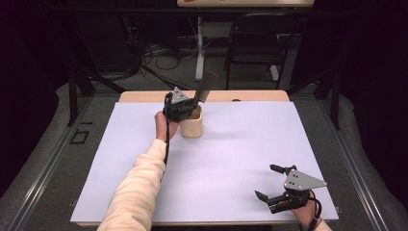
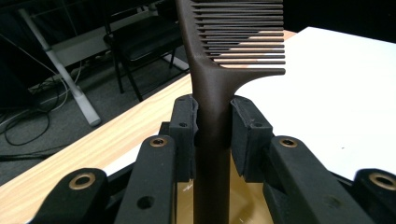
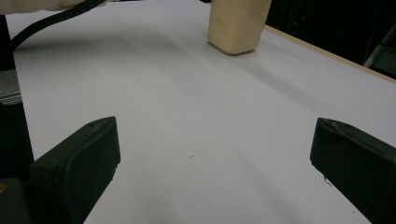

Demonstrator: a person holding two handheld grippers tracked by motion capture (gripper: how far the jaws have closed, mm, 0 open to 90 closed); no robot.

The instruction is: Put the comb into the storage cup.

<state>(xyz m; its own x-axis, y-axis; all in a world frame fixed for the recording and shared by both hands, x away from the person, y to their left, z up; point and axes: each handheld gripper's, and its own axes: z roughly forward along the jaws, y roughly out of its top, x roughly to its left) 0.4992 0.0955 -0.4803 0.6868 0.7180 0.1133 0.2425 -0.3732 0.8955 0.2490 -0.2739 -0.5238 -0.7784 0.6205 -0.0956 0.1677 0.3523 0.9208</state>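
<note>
Dark room all around, with a black folding chair [image 1: 255, 41] and a tangle of cables on the floor past the far edge of the table. Most of the wooden table [image 1: 144, 96] is covered by a white sheet [image 1: 231, 144]. Toward the far side, a bit left of centre, sits a small beige cup [image 1: 191, 126], looks like a squarish pen-holder type thing.

The left gripper [image 1: 185, 107] is right over that cup, and its jaws are clamped on the handle of a dark brown comb [image 2: 219, 88]. From the left gripper view you can see the pads pinching the handle from both sides, the teeth end sticking up and away, and the handle's lower part running down into the cup's opening. In the high view the comb leans toward the far right.

The right gripper [image 1: 269, 182] is way off at the near right corner, hanging just over the sheet, jaws spread wide with nothing in them.
</note>
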